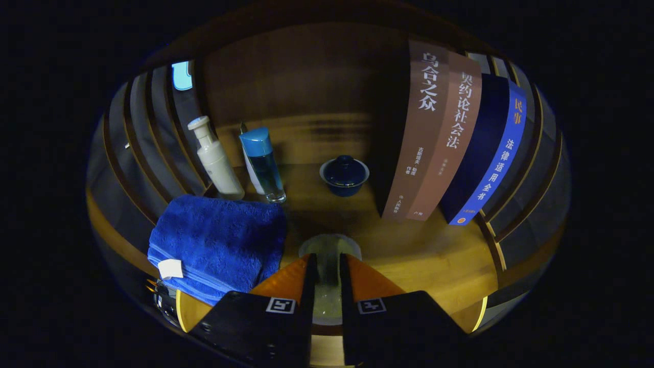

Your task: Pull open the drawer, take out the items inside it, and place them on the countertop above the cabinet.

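My gripper (328, 259) is held over the wooden countertop (434, 255), fingers nearly together. Between them sits a pale, rounded cup-like item (329, 244), and both fingers press on its sides. Its rounded end pokes out just beyond the fingertips, and the rest is hidden between the fingers. It is low over the countertop, but I cannot tell whether it touches the wood.
A folded blue towel (219, 245) lies left of the fingers. Beyond it stand a white pump bottle (217, 161) and a blue-capped bottle (263, 163). A dark blue lidded bowl (344, 175) sits straight ahead. Several upright books (449, 138) stand on the right.
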A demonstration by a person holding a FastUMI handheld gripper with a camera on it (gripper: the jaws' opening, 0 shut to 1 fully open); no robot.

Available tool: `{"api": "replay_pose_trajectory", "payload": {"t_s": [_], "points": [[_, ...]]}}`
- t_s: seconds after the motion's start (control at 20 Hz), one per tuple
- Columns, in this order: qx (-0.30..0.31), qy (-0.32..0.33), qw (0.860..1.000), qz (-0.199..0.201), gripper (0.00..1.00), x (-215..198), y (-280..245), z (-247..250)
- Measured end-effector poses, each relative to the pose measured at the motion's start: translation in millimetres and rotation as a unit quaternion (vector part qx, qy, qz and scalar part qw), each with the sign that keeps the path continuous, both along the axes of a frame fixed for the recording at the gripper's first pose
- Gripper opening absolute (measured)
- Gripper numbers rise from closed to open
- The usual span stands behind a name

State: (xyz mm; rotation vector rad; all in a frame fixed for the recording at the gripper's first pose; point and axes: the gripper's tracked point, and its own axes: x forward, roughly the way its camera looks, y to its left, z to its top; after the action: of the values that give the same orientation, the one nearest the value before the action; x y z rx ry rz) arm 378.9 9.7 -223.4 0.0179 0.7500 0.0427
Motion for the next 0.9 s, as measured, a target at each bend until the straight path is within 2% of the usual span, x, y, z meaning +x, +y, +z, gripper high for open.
{"api": "replay_pose_trajectory", "payload": {"t_s": [0.05, 0.1, 0.15, 0.35, 0.55, 0.65, 0.8, 0.9], "points": [[0.000, -0.004, 1.000, 0.002, 0.32, -1, 1, 4], [0.000, -0.008, 1.000, 0.005, 0.43, 0, 2, 4], [-0.003, -0.013, 1.000, 0.006, 0.47, 1, 3, 7], [-0.010, -0.030, 0.999, 0.015, 1.00, 0, 6, 11], [-0.015, -0.045, 0.999, 0.020, 0.99, -5, 9, 17], [-0.011, -0.073, 0.997, 0.019, 0.99, -9, 12, 31], [-0.013, -0.148, 0.989, 0.021, 0.99, -23, 15, 68], [-0.020, -0.212, 0.977, 0.022, 0.99, -45, 18, 100]]}}
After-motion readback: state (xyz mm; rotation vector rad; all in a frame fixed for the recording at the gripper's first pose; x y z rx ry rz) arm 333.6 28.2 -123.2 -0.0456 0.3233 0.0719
